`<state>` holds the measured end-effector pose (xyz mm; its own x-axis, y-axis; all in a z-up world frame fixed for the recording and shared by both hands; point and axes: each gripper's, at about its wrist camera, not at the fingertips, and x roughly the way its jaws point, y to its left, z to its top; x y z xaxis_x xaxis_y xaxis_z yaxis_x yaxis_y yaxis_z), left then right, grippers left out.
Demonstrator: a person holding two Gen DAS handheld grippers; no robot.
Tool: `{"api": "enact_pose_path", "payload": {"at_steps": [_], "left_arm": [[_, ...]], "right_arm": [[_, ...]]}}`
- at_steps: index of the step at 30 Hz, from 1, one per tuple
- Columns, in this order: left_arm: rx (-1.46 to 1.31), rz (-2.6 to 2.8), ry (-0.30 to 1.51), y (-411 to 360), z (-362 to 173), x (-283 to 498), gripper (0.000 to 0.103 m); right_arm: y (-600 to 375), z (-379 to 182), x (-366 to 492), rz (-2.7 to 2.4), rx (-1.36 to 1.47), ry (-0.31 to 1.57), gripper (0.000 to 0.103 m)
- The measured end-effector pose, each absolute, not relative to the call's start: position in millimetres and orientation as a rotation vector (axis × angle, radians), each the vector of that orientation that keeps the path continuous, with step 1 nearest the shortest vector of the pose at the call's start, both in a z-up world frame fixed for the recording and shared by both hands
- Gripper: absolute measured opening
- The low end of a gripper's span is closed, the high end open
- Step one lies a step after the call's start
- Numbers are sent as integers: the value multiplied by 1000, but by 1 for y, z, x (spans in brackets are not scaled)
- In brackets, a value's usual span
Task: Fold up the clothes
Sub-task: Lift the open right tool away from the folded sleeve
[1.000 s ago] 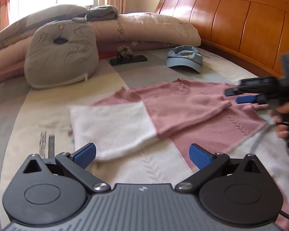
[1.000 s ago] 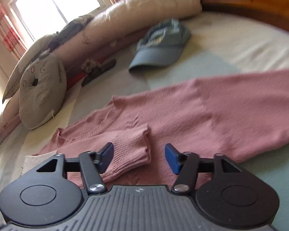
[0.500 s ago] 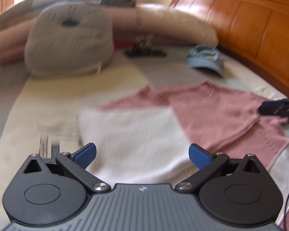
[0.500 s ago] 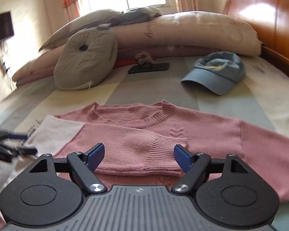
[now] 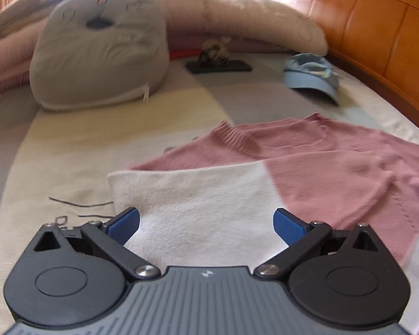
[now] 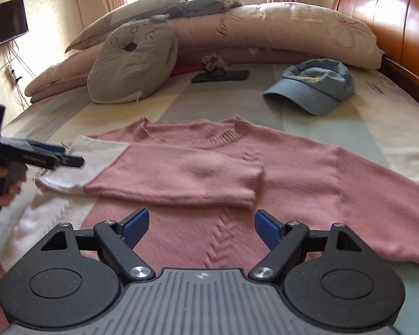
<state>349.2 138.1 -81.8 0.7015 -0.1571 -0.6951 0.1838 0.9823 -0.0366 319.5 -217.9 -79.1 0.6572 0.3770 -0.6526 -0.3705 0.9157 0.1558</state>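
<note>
Your right gripper (image 6: 199,227) hangs above the lower front of the pink-and-white sweater (image 6: 209,167), its jaws just having spread apart with nothing between the pads. The sweater lies flat in the middle of the bed (image 6: 335,122), neck toward the pillows, one pink sleeve (image 6: 181,178) folded across the chest with its cuff near the centre, the other sleeve stretched out toward the headboard (image 6: 391,22) side. Your left gripper (image 5: 206,224) is also spread wide and empty, poised over the white section of the sweater. A blue cap (image 6: 312,85) sits beyond the sweater, near the headboard edge.
</note>
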Motion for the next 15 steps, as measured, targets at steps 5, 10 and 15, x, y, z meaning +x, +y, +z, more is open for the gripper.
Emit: {"api": "enact_pose_path", "payload": {"at_steps": [5,10,15], "left_arm": [[139,-229,735,117,-42,315,101],[224,-295,707,87,-20,273,102],[246,-343,737,55,-42,226,102]], "right_arm": [[-230,-76,285,404,13,770,92],[-231,-72,250,403,17,779,95],[-229,-82,215,408,19,803,100]]}}
